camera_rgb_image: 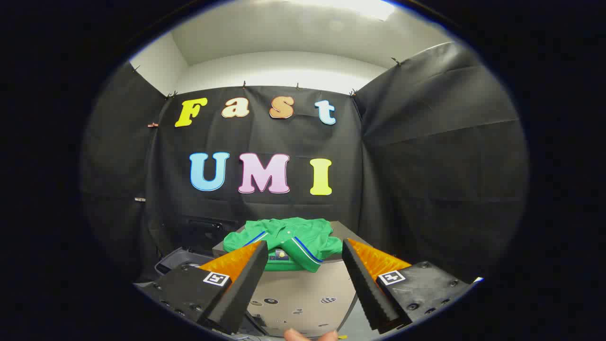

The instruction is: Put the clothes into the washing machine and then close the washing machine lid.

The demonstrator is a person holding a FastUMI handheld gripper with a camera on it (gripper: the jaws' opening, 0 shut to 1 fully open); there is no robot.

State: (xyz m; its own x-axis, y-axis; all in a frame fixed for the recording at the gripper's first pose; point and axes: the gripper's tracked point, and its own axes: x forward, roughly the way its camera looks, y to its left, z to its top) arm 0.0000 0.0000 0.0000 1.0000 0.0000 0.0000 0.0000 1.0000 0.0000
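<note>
Reaching with the open gripper [303,248] toward the green shirt [289,239] ahead, it is best to pinch a thick fold.

A crumpled green garment [289,241] with blue-white stripes lies on the table, just beyond the gripper's [303,248] open fingers

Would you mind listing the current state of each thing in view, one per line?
Tongs: open, fingers spread wide, holding nothing.
Green garment: crumpled in a heap on the far end of the table, just ahead of the fingers, not gripped.
Table: carries the garment at its far end.
Grey machine: sits low beside the table; whether its lid is open cannot be told.
</note>
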